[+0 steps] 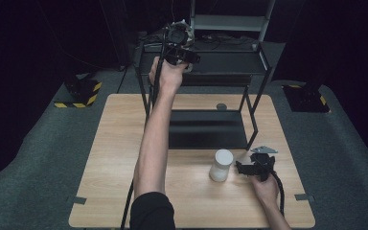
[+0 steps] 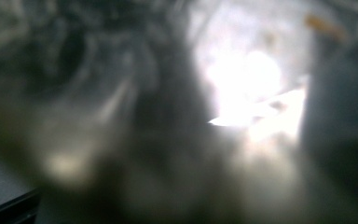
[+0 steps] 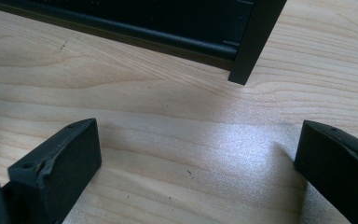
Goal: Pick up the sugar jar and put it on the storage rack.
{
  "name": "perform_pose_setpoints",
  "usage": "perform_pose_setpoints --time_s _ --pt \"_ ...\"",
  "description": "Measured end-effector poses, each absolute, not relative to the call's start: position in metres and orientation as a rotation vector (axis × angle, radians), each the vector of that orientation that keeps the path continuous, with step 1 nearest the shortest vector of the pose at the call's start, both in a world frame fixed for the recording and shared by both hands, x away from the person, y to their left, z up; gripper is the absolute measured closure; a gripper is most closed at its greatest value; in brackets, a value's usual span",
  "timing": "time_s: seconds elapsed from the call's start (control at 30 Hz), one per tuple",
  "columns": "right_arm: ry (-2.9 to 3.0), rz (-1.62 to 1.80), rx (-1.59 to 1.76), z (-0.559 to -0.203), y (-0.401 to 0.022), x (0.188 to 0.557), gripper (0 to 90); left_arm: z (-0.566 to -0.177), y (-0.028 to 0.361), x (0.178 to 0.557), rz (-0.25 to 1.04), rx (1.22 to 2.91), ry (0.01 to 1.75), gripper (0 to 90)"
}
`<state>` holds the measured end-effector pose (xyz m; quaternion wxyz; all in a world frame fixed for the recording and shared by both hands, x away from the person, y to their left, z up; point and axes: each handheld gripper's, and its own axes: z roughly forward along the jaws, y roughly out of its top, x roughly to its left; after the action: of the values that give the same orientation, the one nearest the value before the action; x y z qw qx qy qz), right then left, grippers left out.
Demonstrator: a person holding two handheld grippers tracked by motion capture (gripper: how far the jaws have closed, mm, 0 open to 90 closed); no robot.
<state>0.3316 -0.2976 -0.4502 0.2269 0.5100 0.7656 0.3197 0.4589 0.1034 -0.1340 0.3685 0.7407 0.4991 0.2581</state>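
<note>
Two tools are at work: our left tool (image 1: 181, 42) is clamped on a crumpled pale object (image 1: 184, 26), too blurred to identify, raised at the black metal rack's top shelf (image 1: 230, 62), likely for placing; our right tool (image 1: 250, 168) rests apart on the wooden desk (image 1: 115, 158) beside a white cylindrical jar (image 1: 221, 165). No writing is legible.

Dark lab/studio — black curtains (image 1: 43, 33), hazard-taped stand bases (image 1: 79, 93), lone wooden table (image 1: 120, 143).

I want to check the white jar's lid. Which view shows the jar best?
The high view: the white jar stands upright and whole on the table, just left of the right gripper. The right gripper view gives bare wood between open jaws; the left gripper view is a blur.
</note>
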Motion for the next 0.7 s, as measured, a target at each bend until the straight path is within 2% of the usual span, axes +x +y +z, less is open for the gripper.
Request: perform_pose_setpoints --time_s 0.63,0.7 --pt "2.109 0.881 1.405 -0.450 -0.298 0.332 0.0 -0.144 0.106 0.460 0.671 1.891 1.265 29.4" --pt "2.110 0.880 1.405 -0.450 -0.298 0.332 0.0 -0.148 0.108 0.455 0.690 1.875 1.241 14.9"
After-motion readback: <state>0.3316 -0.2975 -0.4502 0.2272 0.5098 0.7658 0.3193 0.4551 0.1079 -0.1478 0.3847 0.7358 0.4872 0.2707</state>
